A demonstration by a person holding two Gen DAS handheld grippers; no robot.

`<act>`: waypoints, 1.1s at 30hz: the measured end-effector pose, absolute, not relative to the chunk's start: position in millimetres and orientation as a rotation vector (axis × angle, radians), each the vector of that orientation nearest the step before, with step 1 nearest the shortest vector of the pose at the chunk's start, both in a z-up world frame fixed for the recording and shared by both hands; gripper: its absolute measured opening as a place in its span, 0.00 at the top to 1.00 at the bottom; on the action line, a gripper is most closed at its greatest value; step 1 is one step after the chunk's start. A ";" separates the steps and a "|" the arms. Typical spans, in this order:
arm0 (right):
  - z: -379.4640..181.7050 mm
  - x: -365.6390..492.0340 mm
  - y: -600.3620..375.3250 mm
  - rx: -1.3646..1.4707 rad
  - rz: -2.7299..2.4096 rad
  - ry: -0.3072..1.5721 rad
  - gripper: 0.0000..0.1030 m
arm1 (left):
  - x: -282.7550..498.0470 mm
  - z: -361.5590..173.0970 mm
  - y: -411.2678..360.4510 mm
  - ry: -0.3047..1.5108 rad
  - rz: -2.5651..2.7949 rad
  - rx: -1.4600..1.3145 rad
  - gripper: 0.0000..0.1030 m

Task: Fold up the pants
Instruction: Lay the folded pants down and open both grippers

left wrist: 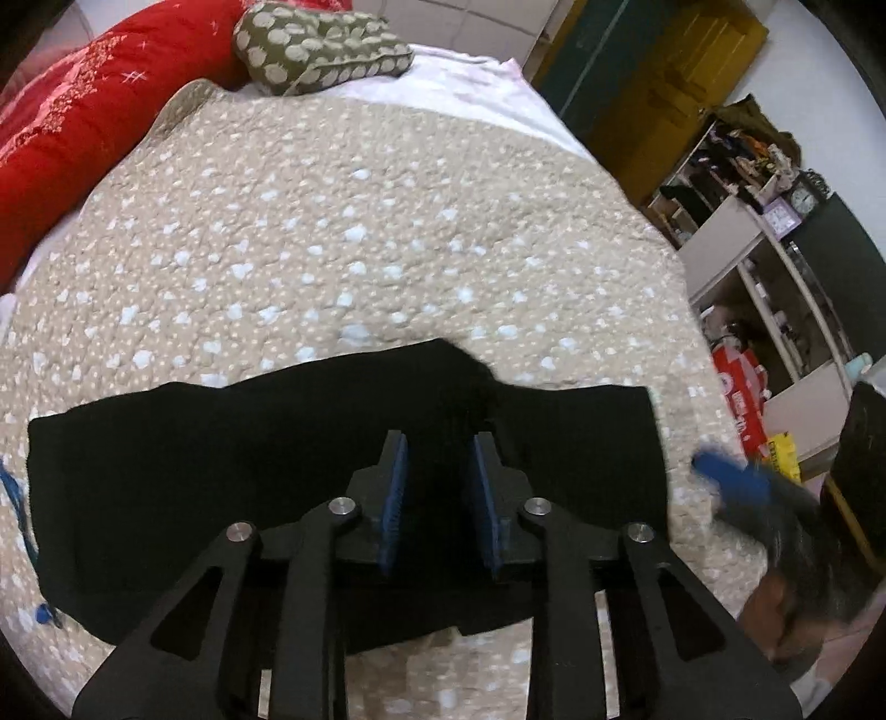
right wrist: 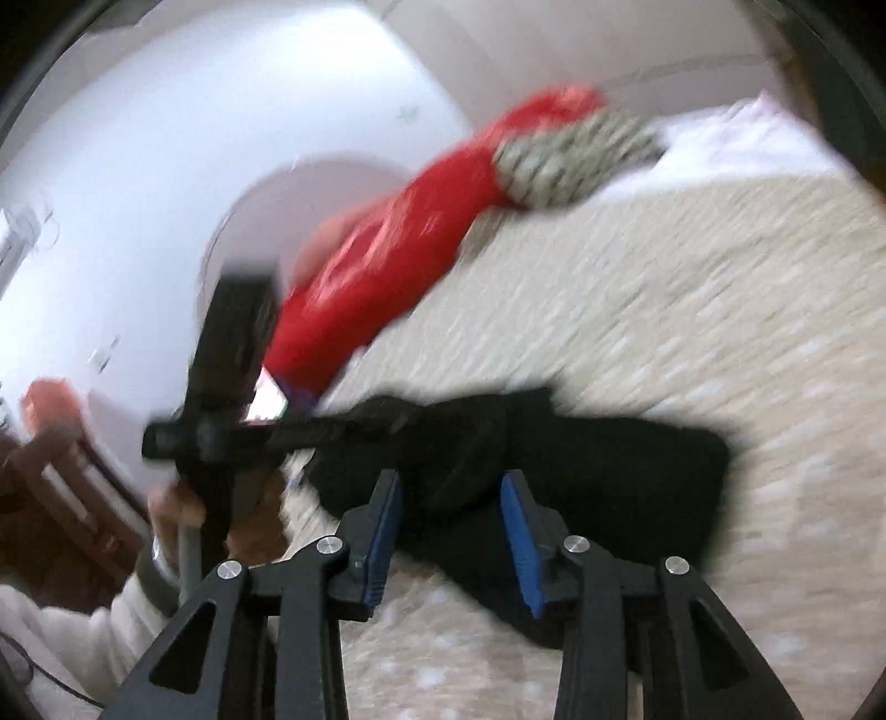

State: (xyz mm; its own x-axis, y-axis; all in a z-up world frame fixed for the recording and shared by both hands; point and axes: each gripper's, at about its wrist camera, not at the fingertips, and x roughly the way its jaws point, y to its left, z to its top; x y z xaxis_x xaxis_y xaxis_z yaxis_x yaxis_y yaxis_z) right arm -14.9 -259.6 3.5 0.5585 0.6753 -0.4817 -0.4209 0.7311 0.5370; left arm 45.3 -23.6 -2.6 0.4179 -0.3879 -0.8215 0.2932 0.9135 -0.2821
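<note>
Left gripper (left wrist: pixel 437 476) hovering part-open over black pants (left wrist: pixel 221 498) lying folded on the quilt (left wrist: pixel 387 232), gripping nothing. Right gripper (right wrist: pixel 451 520) likewise part-open, empty. Judging: releasing after a fold; next, regrasping an edge.

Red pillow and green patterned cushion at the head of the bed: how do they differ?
The red pillow is long and plain bright red with faint pale markings; the green patterned cushion is short, plump and olive, covered in pale blobs. The red pillow runs along the bed's left edge; the green patterned cushion sits at its far end, lying against it and partly on the white sheet. Both are soft bedding lying beyond the black pants.
</note>
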 end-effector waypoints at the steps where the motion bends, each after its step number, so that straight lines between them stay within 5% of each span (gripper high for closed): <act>1: 5.1 -15.0 -272.6 0.356 0.585 0.710 0.65 | 45.4 -0.7 -27.8 1.051 -0.434 -0.106 0.66; 6: -23.4 10.5 -292.7 0.334 0.434 0.815 0.78 | 36.1 -10.1 -51.1 1.038 -0.397 -0.042 0.61; 15: -52.6 58.9 -241.6 0.123 0.374 0.911 0.79 | 32.0 -46.7 -62.5 1.067 -0.290 0.026 0.59; 33: -28.1 -22.9 -245.9 0.055 0.365 0.886 0.79 | 20.0 -45.2 -55.1 1.027 -0.262 -0.016 0.52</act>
State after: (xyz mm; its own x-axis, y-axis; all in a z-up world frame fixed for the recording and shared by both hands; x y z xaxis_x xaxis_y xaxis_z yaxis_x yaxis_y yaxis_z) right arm -22.9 -245.9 -28.1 0.5754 0.3339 -0.7466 -0.2885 0.9370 0.1967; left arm 20.0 -55.1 -45.2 0.4893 -0.2230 -0.8431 0.2080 0.9687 -0.1355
